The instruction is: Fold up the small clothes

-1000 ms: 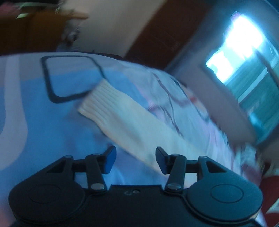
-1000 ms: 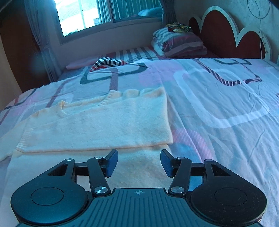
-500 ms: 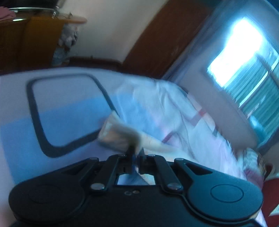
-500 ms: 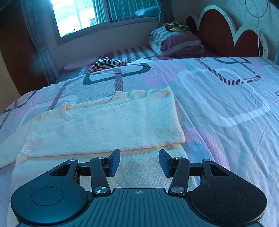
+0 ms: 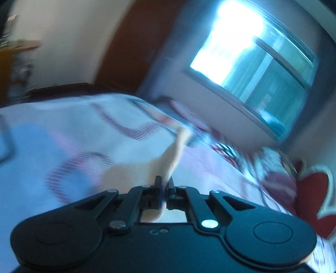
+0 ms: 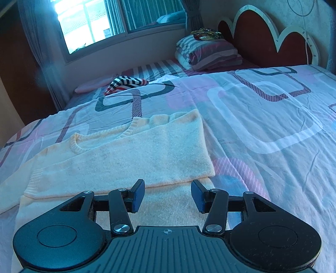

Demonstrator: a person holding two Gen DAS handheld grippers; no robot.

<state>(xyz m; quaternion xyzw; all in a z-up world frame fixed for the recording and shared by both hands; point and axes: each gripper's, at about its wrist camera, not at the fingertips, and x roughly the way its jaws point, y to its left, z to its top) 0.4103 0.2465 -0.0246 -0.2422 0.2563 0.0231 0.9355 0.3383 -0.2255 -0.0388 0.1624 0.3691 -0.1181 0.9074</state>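
Since a second ago the left gripper (image 5: pixel 164 184) has pinched the cream knit sweater's (image 6: pixel 126 155) sleeve (image 5: pixel 172 157), lifting it off the patterned bedsheet (image 6: pixel 262 126). The right gripper (image 6: pixel 167 196) hovers spread over the folded, fuzzy sweater; beyond it lies a striped garment (image 6: pixel 126 83).

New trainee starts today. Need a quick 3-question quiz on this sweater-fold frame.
1. True or false: the right tongs grip the cream sweater.
2. What do the left tongs hold? A) striped cloth B) cream sweater sleeve C) pillow
3. Fill in: the striped cloth lies near the ____.

Key: 1 false, they are open above the sweater; 2 B, the sleeve; 3 window.
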